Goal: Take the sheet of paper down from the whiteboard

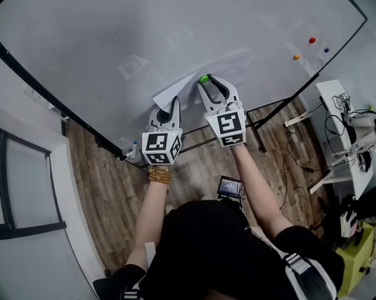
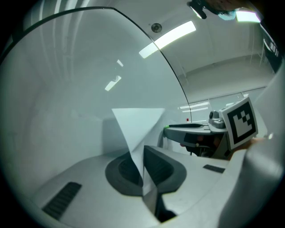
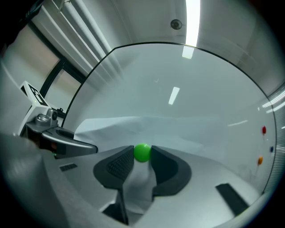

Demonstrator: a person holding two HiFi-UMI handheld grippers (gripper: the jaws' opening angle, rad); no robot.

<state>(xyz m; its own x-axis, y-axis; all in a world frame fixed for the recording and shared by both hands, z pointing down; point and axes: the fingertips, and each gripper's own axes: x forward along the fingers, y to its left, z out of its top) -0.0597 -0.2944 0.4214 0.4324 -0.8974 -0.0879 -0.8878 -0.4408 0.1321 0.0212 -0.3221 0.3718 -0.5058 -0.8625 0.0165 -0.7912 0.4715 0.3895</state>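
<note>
Gripped one corner of the sheet of paper point(image 2: 136, 122) in the left gripper point(image 2: 141, 156), with the jaws pressed together on the thin paper. Saw this corner lifted off the whiteboard point(image 1: 110, 44) and folded to a point between the pads, while the rest of the sheet lay flat on the board. Closed the right gripper point(image 3: 142, 156) on the green magnet point(image 3: 142, 152), with one pad touching each side of it, so the jaws stood fairly wide around the ball. Found the magnet sitting on the sheet near its upper edge, in the middle part of the board. Held both grippers just beside each other, apart by a small gap, with their tips against the board.

Noted much bare board above the sheet and to both sides. Noted also a red magnet point(image 1: 312, 40), an orange magnet point(image 1: 296, 57) and a blue magnet point(image 1: 326, 50) well apart to the right, near the black frame point(image 1: 25, 75). Saw the lower line of the frame passing close under the grippers, and the wooden floor point(image 1: 109, 198) below it.
</note>
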